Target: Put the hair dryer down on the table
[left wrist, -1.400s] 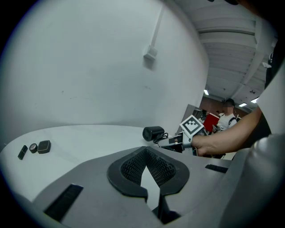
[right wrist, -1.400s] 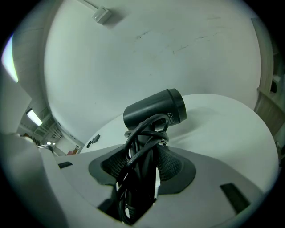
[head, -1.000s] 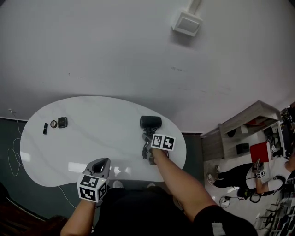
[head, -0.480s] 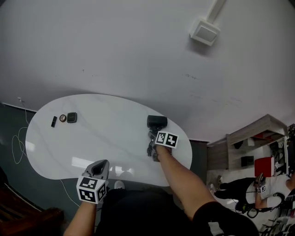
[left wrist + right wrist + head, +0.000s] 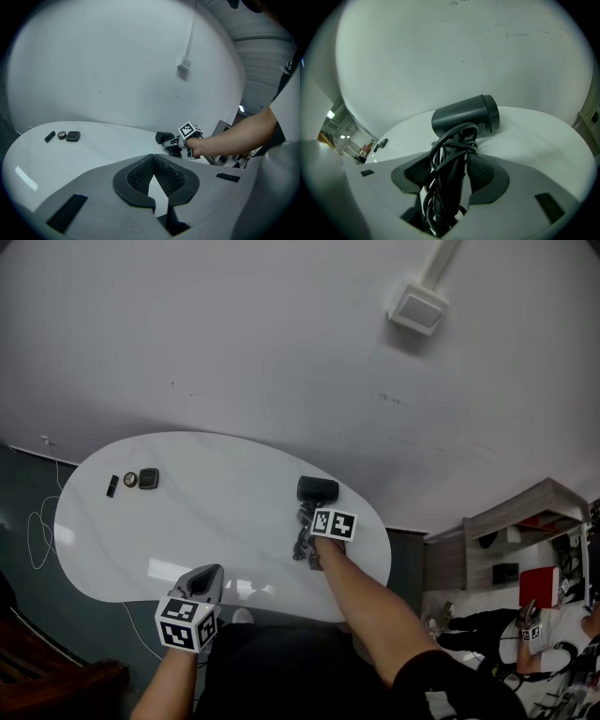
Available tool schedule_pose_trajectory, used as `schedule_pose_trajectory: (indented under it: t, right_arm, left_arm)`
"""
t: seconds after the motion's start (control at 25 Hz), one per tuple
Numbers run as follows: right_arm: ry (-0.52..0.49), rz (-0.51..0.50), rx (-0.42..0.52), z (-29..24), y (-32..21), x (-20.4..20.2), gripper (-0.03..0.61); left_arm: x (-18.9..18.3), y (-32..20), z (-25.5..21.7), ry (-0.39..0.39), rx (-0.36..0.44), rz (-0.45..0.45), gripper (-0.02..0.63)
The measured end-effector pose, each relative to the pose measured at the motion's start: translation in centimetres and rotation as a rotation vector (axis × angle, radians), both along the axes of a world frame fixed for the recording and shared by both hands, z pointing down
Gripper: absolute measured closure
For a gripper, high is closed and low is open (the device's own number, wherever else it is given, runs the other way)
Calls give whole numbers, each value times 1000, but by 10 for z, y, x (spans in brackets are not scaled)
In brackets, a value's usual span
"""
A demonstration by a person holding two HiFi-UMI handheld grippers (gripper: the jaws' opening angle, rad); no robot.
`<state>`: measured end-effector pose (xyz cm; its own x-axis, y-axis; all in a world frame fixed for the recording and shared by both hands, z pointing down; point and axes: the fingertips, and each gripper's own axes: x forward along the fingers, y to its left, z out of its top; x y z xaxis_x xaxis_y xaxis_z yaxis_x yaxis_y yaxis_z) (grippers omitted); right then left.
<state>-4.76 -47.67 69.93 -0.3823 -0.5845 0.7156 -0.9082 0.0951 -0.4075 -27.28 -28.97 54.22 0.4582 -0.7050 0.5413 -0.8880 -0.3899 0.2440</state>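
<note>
The black hair dryer (image 5: 317, 489) lies on the white table (image 5: 187, 521) near its right end, barrel toward the wall. Its cord is coiled around the handle (image 5: 451, 183). My right gripper (image 5: 307, 532) sits around that handle; its jaws are opening, and the handle and cord are still between the pads (image 5: 485, 171), which are easing off them. The dryer's barrel (image 5: 466, 117) rests on the tabletop just beyond the jaws. My left gripper (image 5: 204, 579) hovers at the table's near edge, shut, with nothing in it (image 5: 152, 176). From there the dryer (image 5: 164, 137) shows far right.
A small black case (image 5: 148, 478), a round item (image 5: 130, 480) and a thin black stick (image 5: 112, 486) lie at the table's far left. A wall box (image 5: 415, 306) hangs above. A shelf unit (image 5: 506, 540) and a crouching person (image 5: 525, 634) are at the right.
The head view has shifted a little. The dryer and my right gripper stay at the same spot on the table. My left gripper has not moved.
</note>
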Motion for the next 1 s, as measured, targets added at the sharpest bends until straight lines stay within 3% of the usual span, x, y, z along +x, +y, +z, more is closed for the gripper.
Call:
schedule_pose_trajectory:
  t: [0.2,0.68,0.92,1.0]
  right_arm:
    - [22,-30,24,-10,8,8,348]
    - [-35,-65,93,-47,42,27,345]
    - [-125,-167,196,-93,76,15,347]
    - [-140,-209,227,-110,91,10,384]
  left_arm:
    - [13,-7,-6,-31,25,33,603]
    - [63,-14,-15,-16,30,130,603]
    - [81,-13,-20,-13,42,167,603]
    - [88,-12,-22,-8,43,181,603]
